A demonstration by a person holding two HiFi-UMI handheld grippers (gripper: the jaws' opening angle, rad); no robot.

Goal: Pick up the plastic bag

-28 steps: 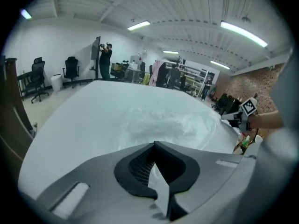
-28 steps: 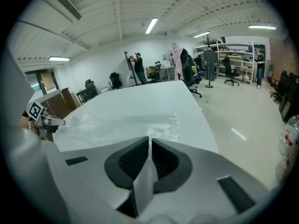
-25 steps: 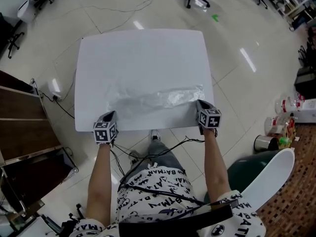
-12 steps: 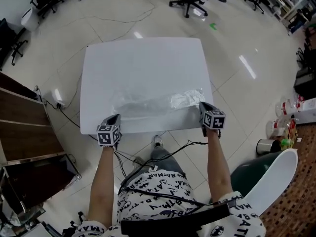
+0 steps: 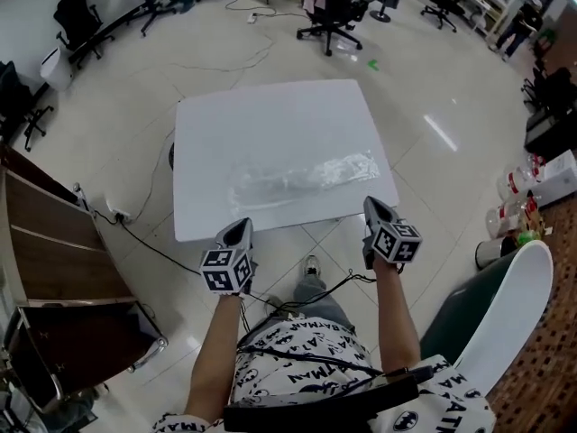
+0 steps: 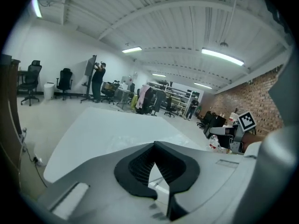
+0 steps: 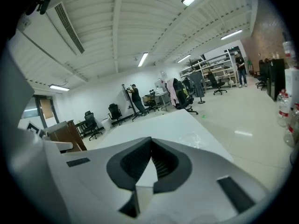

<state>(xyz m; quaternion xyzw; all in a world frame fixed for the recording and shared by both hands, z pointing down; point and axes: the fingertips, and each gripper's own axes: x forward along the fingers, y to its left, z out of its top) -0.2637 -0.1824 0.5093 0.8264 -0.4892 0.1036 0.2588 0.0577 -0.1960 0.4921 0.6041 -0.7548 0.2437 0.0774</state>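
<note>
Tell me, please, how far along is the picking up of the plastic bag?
Done: nothing that shows yet. The plastic bag lies flat on the white table, untouched.
In hand: the left gripper and right gripper are at the table's near edge, short of the bag. Both tongs are shut and empty.
Left: open the tongs, reach the bag, close on it and lift it.

I'm seeing a white table [image 5: 270,124]; the bag [image 5: 302,177] on it is clear with a silvery, crinkled sheen. Floor [image 5: 433,106]: pale grey, glossy tiles. Shirt [image 5: 306,363]: white with black print. Cabinet [image 5: 45,242]: dark brown. Brick wall [image 6: 254,97]: reddish brown.
</note>
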